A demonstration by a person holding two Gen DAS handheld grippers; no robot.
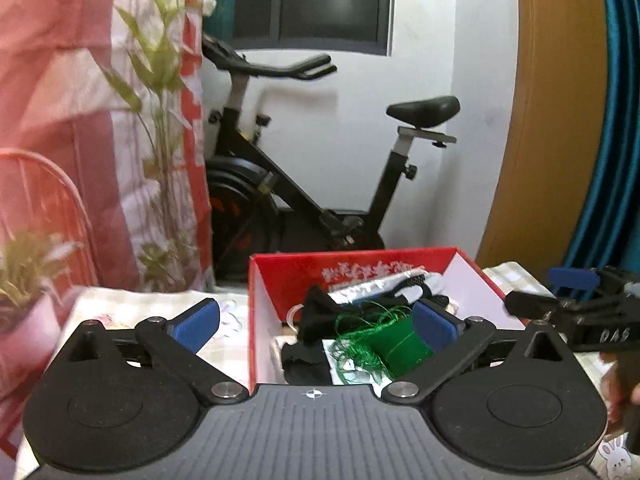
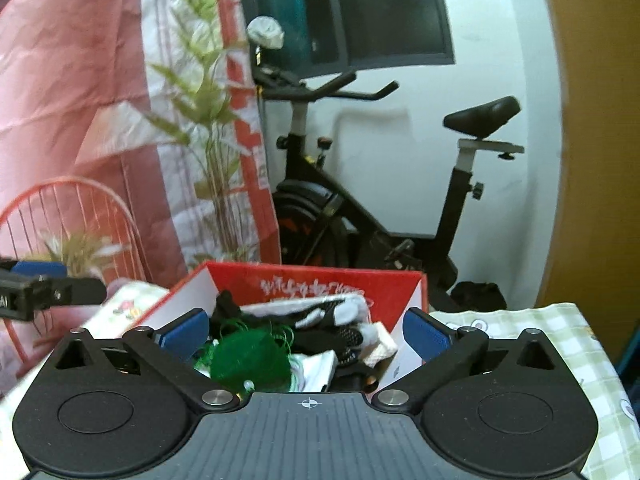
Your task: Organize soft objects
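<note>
Both sets of tongs are seen spread wide with nothing between the blue pads: the left gripper (image 1: 316, 322) and the right gripper (image 2: 306, 330) are each held tilted downward over the red cardboard box with white inner walls (image 1: 352, 266), which stands on a table covered in a pale checked cloth (image 2: 532, 320). Nothing is clamped by either one. Such a stance, jaws parted and aimed into the open box, is probably kept so that the contents can be looked over, or so that the grippers can be drawn clear of what lies inside; which of the two cannot be settled from these views.

Inside the box a loose heap of soft things is seen. A bright green bundle of thread or netting with stray looping strands (image 2: 250, 354) lies nearest the grippers. Beside and behind it, crumpled black fabric (image 1: 316, 312) and a white-and-black mesh fabric piece (image 2: 320, 314) are piled, with a small beige pad (image 2: 382, 346) towards the right wall. Everything soft appears to be gathered in the box already, none of it folded.

A black exercise bike (image 1: 320, 184) stands behind the table, against the wall.
</note>
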